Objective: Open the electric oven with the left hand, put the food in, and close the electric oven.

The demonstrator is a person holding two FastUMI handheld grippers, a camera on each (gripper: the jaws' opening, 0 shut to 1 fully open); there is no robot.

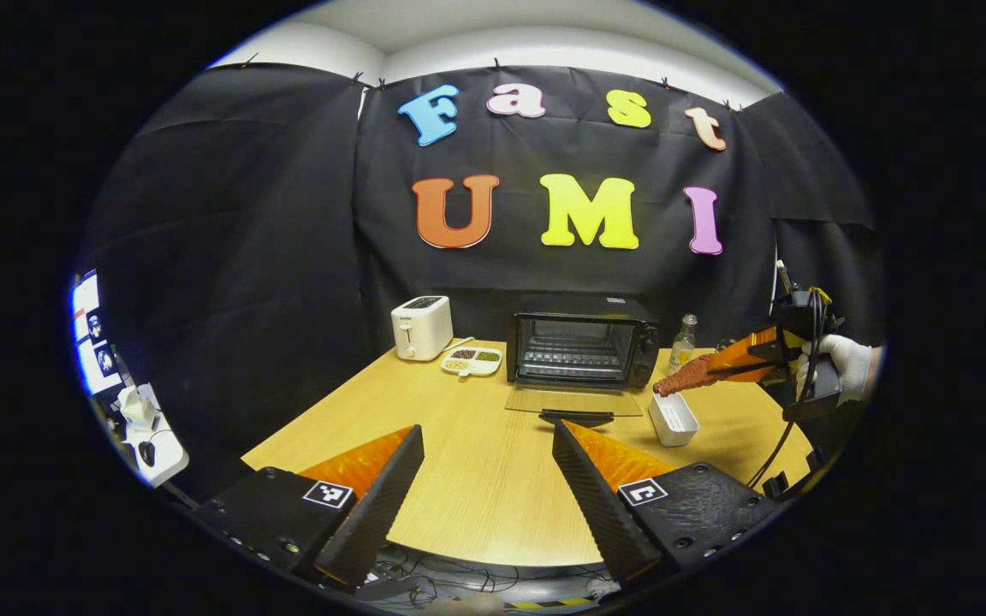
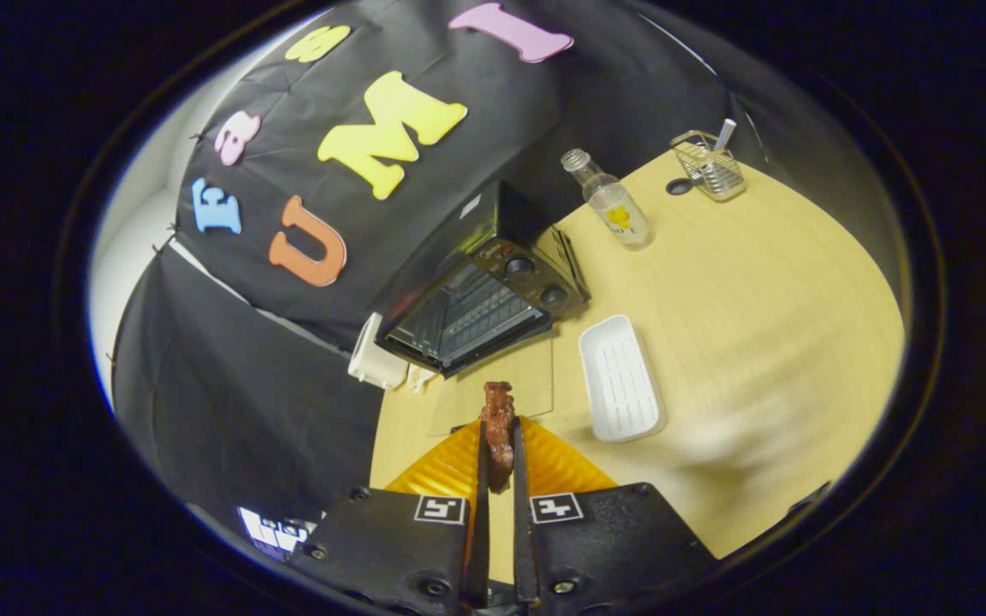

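Food (image 2: pixel 498 428) pinched between right gripper (image 2: pixel 497 453) jaws, in the air just in front of the open electric oven (image 2: pixel 493 304), beside the white tray (image 2: pixel 621 381). Left gripper (image 1: pixel 486 466) jaws spread, well back from oven.

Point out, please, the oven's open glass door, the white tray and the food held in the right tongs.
Oven door (image 1: pixel 573 399), left gripper view: middle of the glass pane.
White tray (image 2: pixel 620 378), right gripper view: ribbed floor.
Food (image 2: pixel 498 415), right gripper view: part protruding beyond the tongs.
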